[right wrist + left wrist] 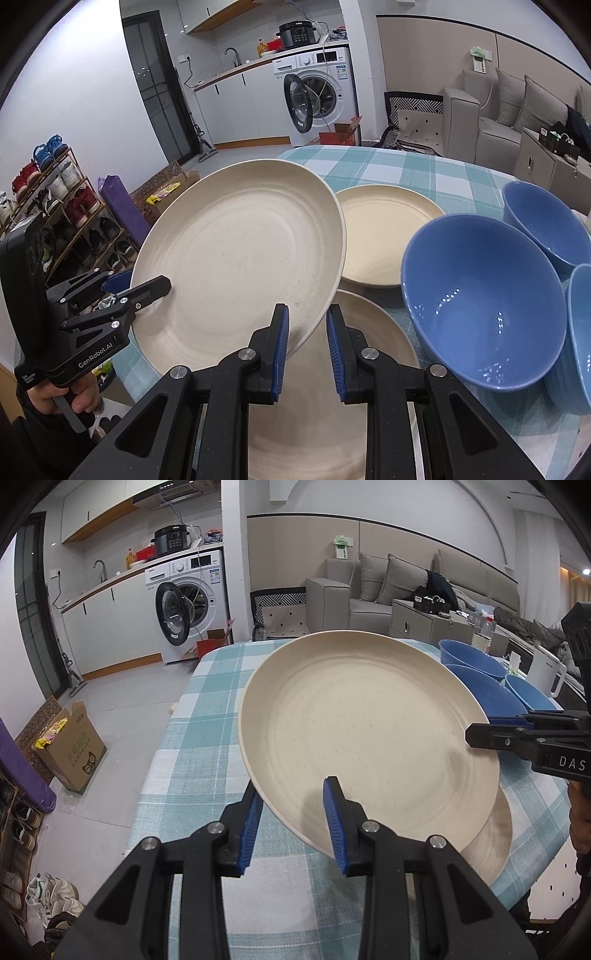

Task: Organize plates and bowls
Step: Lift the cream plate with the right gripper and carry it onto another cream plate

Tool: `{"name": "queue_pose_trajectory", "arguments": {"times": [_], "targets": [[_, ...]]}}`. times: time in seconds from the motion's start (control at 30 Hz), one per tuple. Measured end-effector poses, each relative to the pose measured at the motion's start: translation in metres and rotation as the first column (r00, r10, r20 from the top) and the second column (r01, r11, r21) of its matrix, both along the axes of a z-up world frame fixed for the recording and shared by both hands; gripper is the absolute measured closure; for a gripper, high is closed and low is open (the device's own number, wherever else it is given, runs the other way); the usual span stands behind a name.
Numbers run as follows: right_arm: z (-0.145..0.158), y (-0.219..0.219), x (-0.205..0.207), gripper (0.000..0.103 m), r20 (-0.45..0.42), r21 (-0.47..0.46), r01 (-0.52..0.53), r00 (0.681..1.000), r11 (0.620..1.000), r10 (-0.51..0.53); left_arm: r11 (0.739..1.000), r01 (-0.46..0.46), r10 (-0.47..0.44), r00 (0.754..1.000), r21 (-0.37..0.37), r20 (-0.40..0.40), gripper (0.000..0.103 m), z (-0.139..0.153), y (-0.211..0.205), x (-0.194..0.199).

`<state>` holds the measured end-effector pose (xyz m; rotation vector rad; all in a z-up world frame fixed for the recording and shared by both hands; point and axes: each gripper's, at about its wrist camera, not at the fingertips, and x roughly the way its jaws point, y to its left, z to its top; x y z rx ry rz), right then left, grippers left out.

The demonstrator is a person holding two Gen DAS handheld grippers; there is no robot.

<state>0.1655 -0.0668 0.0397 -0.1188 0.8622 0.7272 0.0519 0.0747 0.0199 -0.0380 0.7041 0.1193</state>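
2 claws, left claw and right claw, pinching raised plate rim

The right gripper body reads "DAS"; the left gripper body reads "GenRobot.AI".

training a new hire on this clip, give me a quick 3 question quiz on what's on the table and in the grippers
1. True or false: both grippers hold the same lifted cream plate.
2. How many blue bowls show in the right wrist view? A) one B) three C) five
3. What lies directly under the lifted plate?

Key: 1 true, left gripper and right gripper each pinch its rim. 2 B. 3 another cream plate on the checked tablecloth.
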Motion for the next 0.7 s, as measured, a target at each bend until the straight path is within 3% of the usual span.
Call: {"name": "queue_pose_trajectory", "arguments": {"times": [0.7], "targets": [[-0.020,-0.039,-0.035,0.082,-0.036,-0.016,0.060,0.998,0.998,-0.061,0.998,0.068,-0.068,0.996,0.008,-0.056,0.071,-0.016,-0.035,-0.009]]}}
